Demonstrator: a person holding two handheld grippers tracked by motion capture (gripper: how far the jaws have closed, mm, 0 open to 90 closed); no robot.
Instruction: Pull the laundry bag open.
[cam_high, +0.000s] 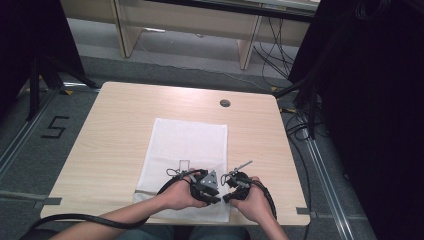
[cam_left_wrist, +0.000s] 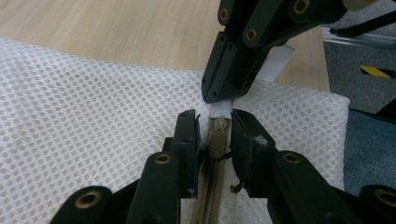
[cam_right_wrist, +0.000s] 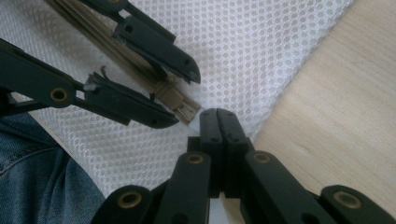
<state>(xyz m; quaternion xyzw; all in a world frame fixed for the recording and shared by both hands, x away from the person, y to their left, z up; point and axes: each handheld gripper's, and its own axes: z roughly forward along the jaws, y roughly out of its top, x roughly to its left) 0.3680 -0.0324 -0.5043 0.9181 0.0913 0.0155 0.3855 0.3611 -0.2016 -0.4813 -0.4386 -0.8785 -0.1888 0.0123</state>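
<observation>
Sitting between the left hand-held gripper (cam_left_wrist: 214, 133) jaws: zipper slider (cam_left_wrist: 217, 140).

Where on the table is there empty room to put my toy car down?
The bare wood left of the white mesh bag is free, and so is the strip along the far edge near the round cable hole. A narrower strip lies right of the bag. It is crowded at the near edge, where the left gripper and right gripper meet.

White mesh bag (cam_left_wrist: 93, 107), tan zipper (cam_left_wrist: 217, 140)

Overhead view; two close views on mesh bag (cam_left_wrist: 93, 102)
</observation>
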